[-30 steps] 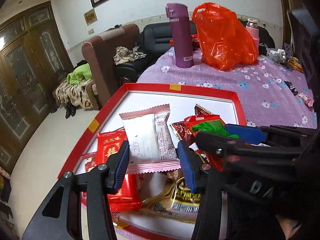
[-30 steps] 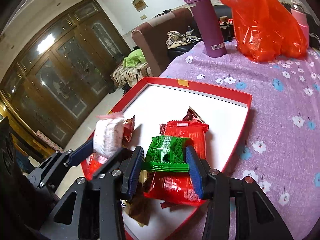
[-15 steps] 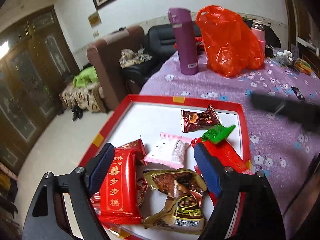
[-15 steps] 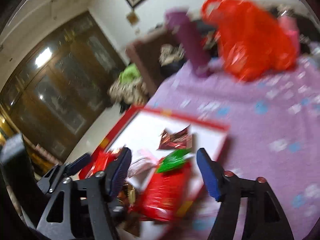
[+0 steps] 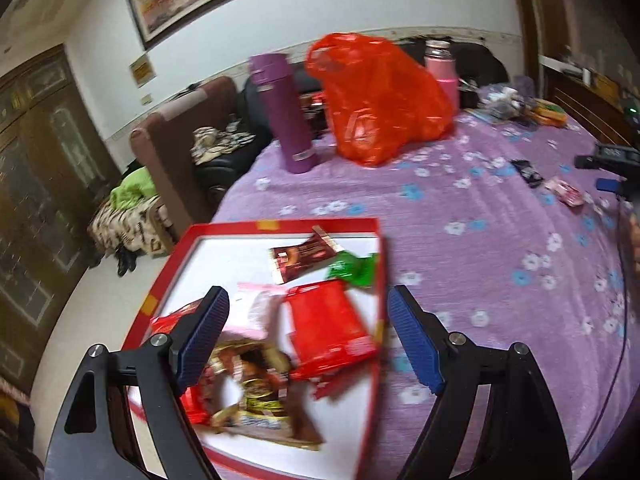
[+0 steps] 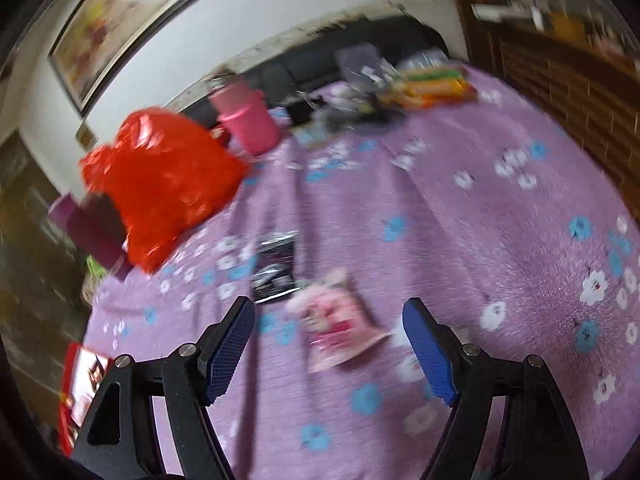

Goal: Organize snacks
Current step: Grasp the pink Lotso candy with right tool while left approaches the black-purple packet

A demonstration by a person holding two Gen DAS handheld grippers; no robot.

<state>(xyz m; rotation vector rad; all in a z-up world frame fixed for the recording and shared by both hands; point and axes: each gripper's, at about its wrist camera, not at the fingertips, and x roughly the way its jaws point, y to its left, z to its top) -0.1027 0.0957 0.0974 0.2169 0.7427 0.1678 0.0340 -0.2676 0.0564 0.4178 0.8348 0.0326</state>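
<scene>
Two handheld grippers are working over a table draped in a purple flowered cloth (image 5: 480,248). The left gripper (image 5: 308,334) is hovering above a red-rimmed tray (image 5: 280,225), jaws spread wide with nothing gripped between them. Below it the snacks are lying in a loose heap: a red packet (image 5: 328,328) at the centre, a pink-and-white wrapper (image 5: 256,308) just beside it at nine o'clock, a brown chocolate bar (image 5: 304,258) at twelve o'clock, a green sweet (image 5: 354,270) at one o'clock against the tray's rim, and a brown-and-gold bag (image 5: 256,392) at seven o'clock.

The right gripper (image 6: 328,346) is pointing down at the bare cloth well away from the tray; its jaws have just been opening and are standing wide, empty. A pink snack packet (image 6: 340,316) is lying on the cloth between the blue pads, touching neither, with a black packet (image 6: 276,266) just beside it at eleven o'clock. An orange plastic bag (image 6: 160,180) and a pink bottle (image 6: 248,120) are standing farther back.
</scene>
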